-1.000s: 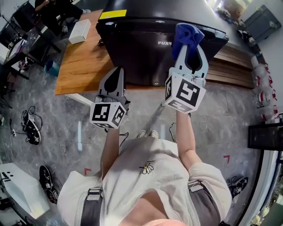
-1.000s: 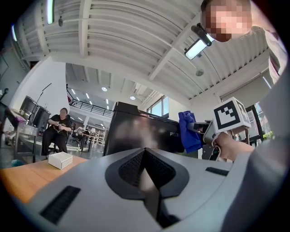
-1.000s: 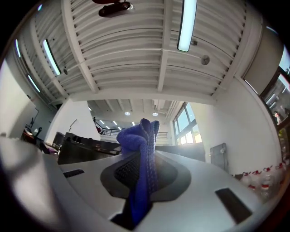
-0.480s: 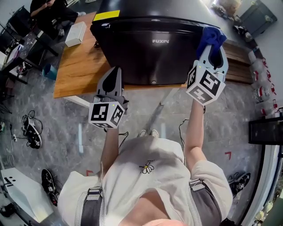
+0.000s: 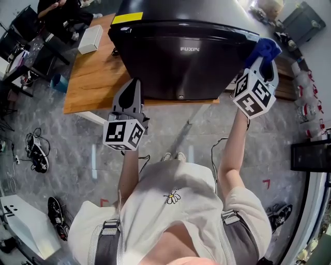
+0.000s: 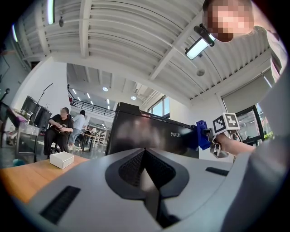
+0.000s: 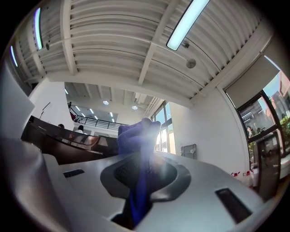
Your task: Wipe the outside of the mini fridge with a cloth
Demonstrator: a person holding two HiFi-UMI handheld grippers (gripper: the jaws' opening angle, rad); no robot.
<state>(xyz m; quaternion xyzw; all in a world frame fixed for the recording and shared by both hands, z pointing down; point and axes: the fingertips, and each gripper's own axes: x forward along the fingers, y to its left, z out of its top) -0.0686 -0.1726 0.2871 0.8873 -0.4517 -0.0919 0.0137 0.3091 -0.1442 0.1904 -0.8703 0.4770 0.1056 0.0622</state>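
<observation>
The black mini fridge (image 5: 181,57) stands on a wooden table (image 5: 95,77), its glossy front toward me; it also fills the middle of the left gripper view as the fridge (image 6: 145,133). My right gripper (image 5: 265,54) is shut on a blue cloth (image 5: 268,47) at the fridge's top right corner. In the right gripper view the cloth (image 7: 138,140) bunches up between the jaws, with the fridge (image 7: 50,140) at the left. My left gripper (image 5: 133,88) is shut and empty, held just in front of the fridge's lower left.
A white box (image 5: 89,39) lies on the table left of the fridge. A person (image 5: 64,13) sits at the far left. Wooden slats (image 5: 282,77) run to the right. Cables and shoes (image 5: 36,147) lie on the grey floor.
My right gripper has carried the blue cloth rightward along the fridge's top front edge, from near the middle to the right corner. The left gripper has barely moved.
</observation>
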